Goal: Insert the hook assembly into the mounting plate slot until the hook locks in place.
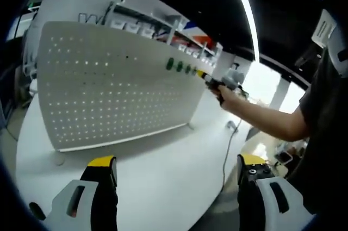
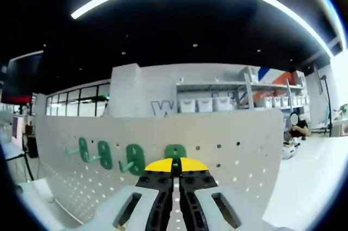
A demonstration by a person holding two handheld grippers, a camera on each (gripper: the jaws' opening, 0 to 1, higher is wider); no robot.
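Left gripper view: the left gripper (image 1: 176, 174) hangs low over the white surface (image 1: 163, 182), jaws wide apart and holding nothing, well back from the work. This standoff appears deliberate, since it keeps the whole upright white pegboard (image 1: 109, 95) in sight. Green hooks (image 1: 178, 66) sit in a row near the board's upper edge. A person's hand (image 1: 227, 96) carries the right gripper (image 1: 209, 81) up against that row's end.

Right gripper view: the right gripper (image 2: 175, 168) has its jaws closed together, with a green hook (image 2: 175, 152) pinched at the yellow tips and pressed against the pegboard (image 2: 228, 149). Three further hooks (image 2: 103, 155) are already mounted to its left. The hook is held square to the board, presumably so its tabs meet the slots. Whether it has locked cannot be determined; insertion is judged nearly complete.
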